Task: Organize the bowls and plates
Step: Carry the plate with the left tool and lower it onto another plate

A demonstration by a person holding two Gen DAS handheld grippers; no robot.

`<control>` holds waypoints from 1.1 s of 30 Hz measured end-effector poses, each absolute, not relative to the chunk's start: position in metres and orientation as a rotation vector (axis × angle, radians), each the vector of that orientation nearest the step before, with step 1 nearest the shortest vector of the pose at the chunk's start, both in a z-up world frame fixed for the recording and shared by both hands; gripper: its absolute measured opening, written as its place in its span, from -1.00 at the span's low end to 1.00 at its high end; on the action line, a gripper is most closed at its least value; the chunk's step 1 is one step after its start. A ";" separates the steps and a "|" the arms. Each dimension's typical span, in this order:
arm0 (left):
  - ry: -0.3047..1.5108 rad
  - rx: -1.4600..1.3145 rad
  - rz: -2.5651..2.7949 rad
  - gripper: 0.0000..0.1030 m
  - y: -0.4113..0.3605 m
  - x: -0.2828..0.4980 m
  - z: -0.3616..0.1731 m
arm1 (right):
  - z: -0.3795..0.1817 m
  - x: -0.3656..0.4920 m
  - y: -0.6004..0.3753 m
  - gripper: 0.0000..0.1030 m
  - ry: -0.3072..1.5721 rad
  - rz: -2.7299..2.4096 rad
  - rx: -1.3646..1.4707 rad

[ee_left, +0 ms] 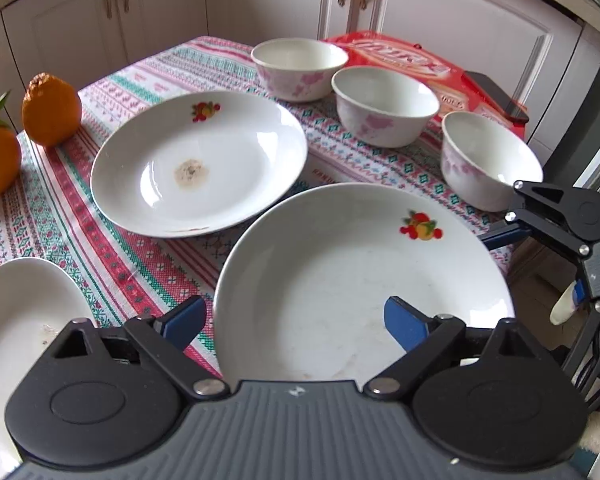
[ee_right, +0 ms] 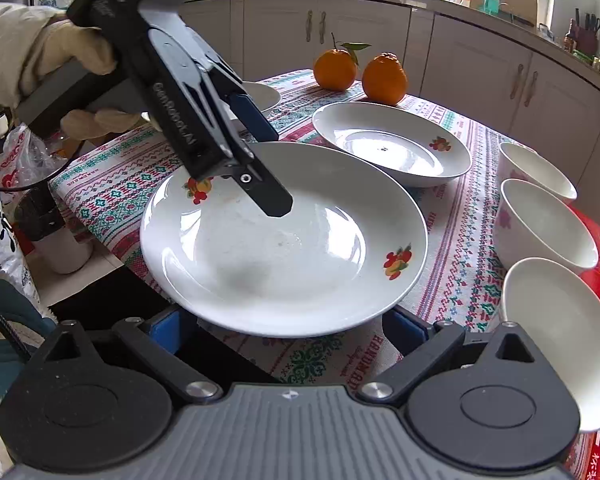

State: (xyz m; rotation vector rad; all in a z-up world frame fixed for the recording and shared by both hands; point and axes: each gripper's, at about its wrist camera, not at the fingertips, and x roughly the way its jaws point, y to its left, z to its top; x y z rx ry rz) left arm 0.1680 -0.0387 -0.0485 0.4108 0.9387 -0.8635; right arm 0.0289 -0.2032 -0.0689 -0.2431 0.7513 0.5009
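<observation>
A kitchen with pale cabinets (ee_left: 84,28); in the middle, a table under a patterned cloth (ee_left: 112,248). Left to right in the left wrist view: two oranges (ee_left: 50,110) at the far left edge; a third plate (ee_left: 16,320), partly cut off at the lower left; a stained plate (ee_left: 198,162) lying flat on the cloth; the near plate (ee_left: 360,280) at the table's front edge; three bowls (ee_left: 384,106) in a diagonal row at the right, beside a red box (ee_left: 400,60) with a phone (ee_left: 496,94) on it. The left gripper (ee_left: 296,322) is spread wide, one finger outside the near plate's rim and one over its inside, not closed on it. The right gripper (ee_right: 288,330) is likewise spread, its fingers just under the plate's near rim, gripping nothing. Judged from this layout, sorting has barely begun: no plate rests on another, no bowl is nested, and all stacking remains to be done
</observation>
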 end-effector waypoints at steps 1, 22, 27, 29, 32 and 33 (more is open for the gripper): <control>0.950 0.415 -0.867 0.75 -0.039 0.171 -0.049 | -0.069 0.029 -0.203 0.96 0.752 0.505 -0.244; 1.131 0.442 -0.950 0.54 -0.050 0.196 -0.054 | -0.072 0.033 -0.202 0.91 0.762 0.522 -0.228; 1.138 0.439 -0.953 0.53 -0.050 0.198 -0.054 | -0.072 0.034 -0.202 0.90 0.764 0.522 -0.232; 1.139 0.439 -0.952 0.53 -0.050 0.198 -0.054 | -0.072 0.034 -0.202 0.90 0.768 0.523 -0.234; 1.136 0.445 -0.955 0.53 -0.050 0.196 -0.053 | -0.071 0.035 -0.202 0.90 0.775 0.524 -0.232; 1.136 0.442 -0.956 0.53 -0.050 0.196 -0.053 | -0.071 0.035 -0.202 0.90 0.778 0.525 -0.233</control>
